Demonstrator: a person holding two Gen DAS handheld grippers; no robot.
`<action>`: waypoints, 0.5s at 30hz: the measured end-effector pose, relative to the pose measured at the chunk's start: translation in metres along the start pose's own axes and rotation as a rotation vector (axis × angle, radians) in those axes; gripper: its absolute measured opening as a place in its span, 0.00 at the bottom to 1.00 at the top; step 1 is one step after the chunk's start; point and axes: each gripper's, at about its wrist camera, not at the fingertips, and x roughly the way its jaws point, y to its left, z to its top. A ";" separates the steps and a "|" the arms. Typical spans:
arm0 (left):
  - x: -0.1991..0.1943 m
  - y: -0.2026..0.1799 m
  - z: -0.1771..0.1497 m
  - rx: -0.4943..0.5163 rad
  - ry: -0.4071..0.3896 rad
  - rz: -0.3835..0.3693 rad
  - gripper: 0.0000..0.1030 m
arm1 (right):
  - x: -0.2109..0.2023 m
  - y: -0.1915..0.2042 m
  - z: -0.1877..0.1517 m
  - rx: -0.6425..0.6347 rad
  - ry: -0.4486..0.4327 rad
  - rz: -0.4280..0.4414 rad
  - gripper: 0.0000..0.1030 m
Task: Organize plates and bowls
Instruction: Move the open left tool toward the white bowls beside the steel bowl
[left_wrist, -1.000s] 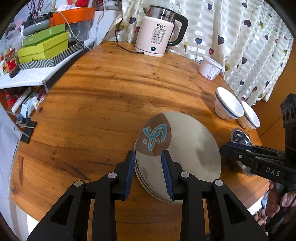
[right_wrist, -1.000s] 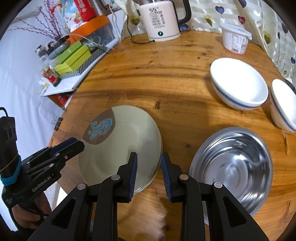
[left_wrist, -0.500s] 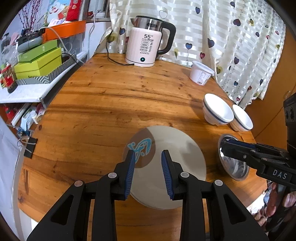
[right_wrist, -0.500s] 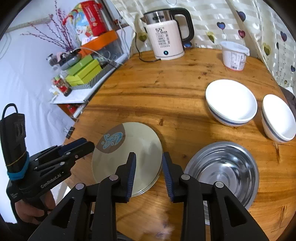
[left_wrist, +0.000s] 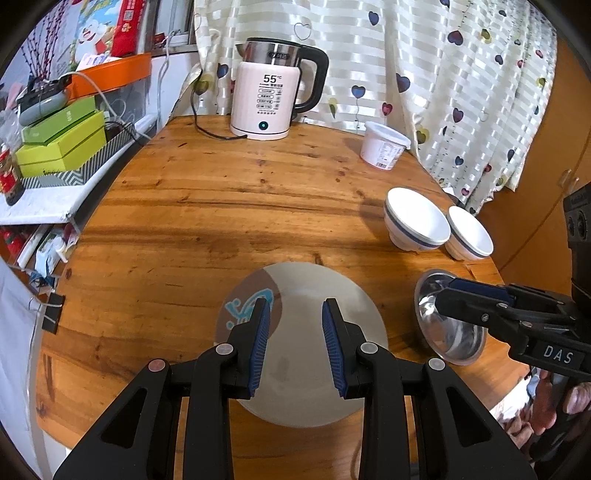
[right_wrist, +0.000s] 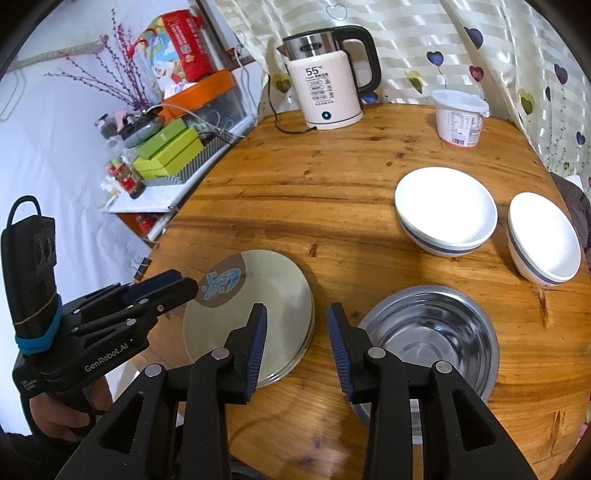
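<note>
A stack of pale plates (left_wrist: 295, 354) with a brown and blue sticker lies on the round wooden table (left_wrist: 207, 221) near its front edge. My left gripper (left_wrist: 295, 306) hovers above the stack, open, with nothing between its pads. To the right of the plates (right_wrist: 266, 288) stands a steel bowl (right_wrist: 432, 332). My right gripper (right_wrist: 297, 310) hangs over the gap between plates and steel bowl; its jaws are opening and hold nothing. Two white bowls with blue bands (right_wrist: 445, 206) (right_wrist: 543, 236) sit side by side behind the steel bowl (left_wrist: 450, 339).
An electric kettle (left_wrist: 269, 99) with its cord and a white tub (left_wrist: 384, 149) stand at the table's far side, before a heart-print curtain. A side shelf with green boxes (left_wrist: 59, 144) borders the table on the left. A hand (right_wrist: 55, 417) holds the left gripper's handle.
Both grippers have risen and drawn back from the plate stack, which stays flat on the table. The right gripper's jaws have spread wider.
</note>
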 end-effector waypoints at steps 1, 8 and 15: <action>0.000 -0.001 0.001 0.003 0.001 -0.001 0.30 | -0.001 -0.002 0.000 0.005 -0.002 0.000 0.33; 0.006 -0.012 0.007 0.022 0.009 -0.016 0.30 | -0.008 -0.014 0.001 0.032 -0.016 -0.013 0.33; 0.013 -0.022 0.014 0.044 0.019 -0.031 0.30 | -0.014 -0.026 0.005 0.053 -0.030 -0.025 0.33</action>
